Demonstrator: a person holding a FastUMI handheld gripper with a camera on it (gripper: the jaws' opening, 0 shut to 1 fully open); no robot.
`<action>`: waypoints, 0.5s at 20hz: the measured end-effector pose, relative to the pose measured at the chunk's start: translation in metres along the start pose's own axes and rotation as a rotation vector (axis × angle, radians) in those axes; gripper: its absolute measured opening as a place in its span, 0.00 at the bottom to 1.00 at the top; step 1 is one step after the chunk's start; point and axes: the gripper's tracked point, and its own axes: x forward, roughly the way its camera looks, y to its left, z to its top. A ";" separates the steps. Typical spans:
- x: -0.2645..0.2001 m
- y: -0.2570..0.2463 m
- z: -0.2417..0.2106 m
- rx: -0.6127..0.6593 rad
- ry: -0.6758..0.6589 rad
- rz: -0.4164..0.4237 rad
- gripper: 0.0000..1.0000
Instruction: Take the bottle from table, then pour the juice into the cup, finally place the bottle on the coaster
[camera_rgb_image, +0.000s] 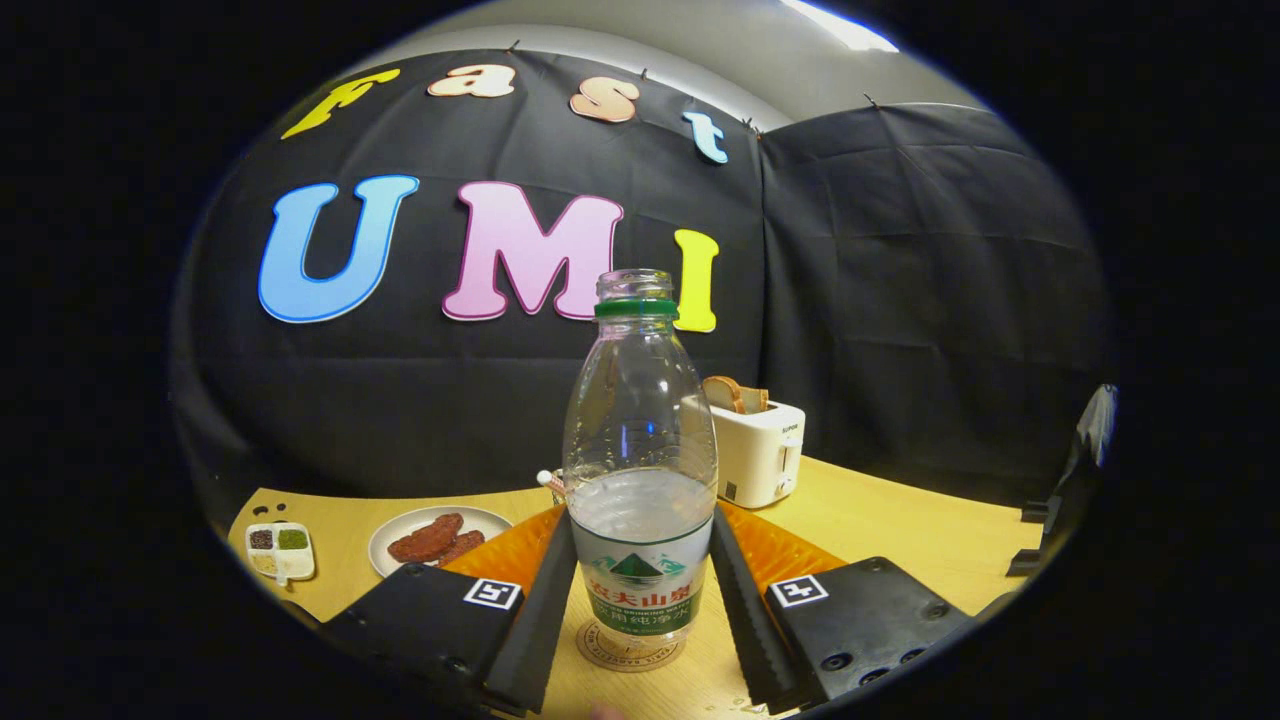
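A clear plastic bottle (640, 440) with a green neck ring and no cap stands upright on a round cork coaster (628, 647). It is roughly half full of clear liquid. My gripper (640, 525) holds it at label height, and both black fingers (545, 610) press against its sides. A small pale object (551, 483) peeks out just behind the bottle's left side; I cannot tell what it is.
An orange mat (510, 553) lies beyond the fingers on the wooden table (900, 520). A white toaster (757, 450) with bread stands behind the bottle to the right. A plate of sausages (435, 540) and a small white condiment tray (280, 550) sit to the left.
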 end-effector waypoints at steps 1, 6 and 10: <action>0.005 0.000 -0.008 0.002 0.007 -0.008 0.75; 0.019 0.008 -0.033 -0.010 0.025 -0.019 0.75; 0.016 0.013 -0.045 -0.016 0.033 -0.027 0.75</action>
